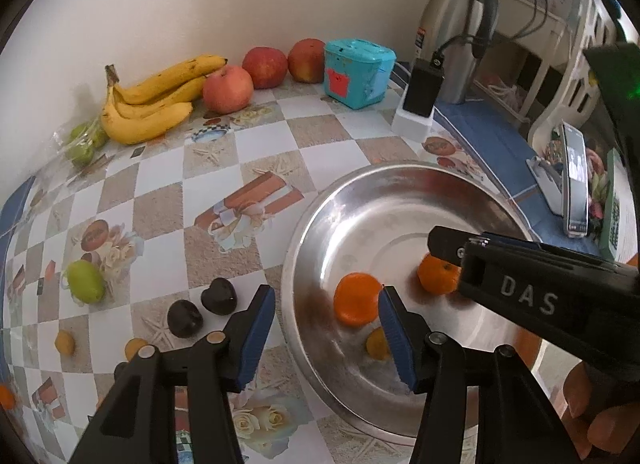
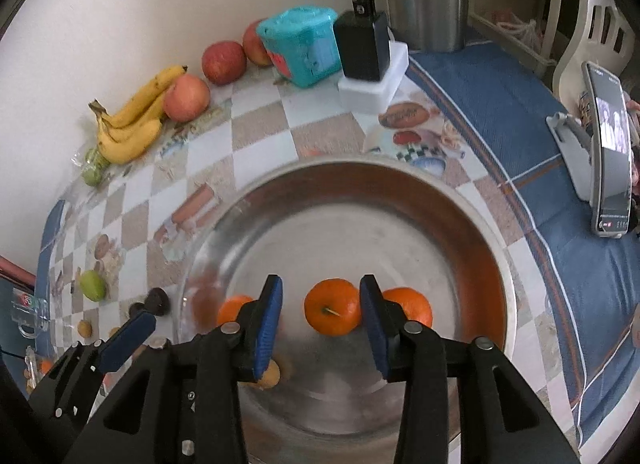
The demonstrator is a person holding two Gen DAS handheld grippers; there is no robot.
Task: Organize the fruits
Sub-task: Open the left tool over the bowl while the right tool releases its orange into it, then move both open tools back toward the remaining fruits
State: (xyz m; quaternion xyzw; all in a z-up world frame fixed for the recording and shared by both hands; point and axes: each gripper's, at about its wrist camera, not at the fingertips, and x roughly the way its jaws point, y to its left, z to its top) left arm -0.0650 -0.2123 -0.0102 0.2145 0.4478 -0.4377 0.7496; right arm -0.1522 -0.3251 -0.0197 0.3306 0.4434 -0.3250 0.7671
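Steel bowl (image 2: 460,199): both tongs (image 1: 328,328) (image 2: 320,320) apart, gripping nothing; R straddles orange (image 2: 332,312).

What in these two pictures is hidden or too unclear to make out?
- Small yellow fruit in the steel bowl, right wrist view: half behind the right gripper.
- Green fruits in a clear bag, left wrist view: blurred near the edge.
- Orange tangerine, left view: partly behind that gripper.
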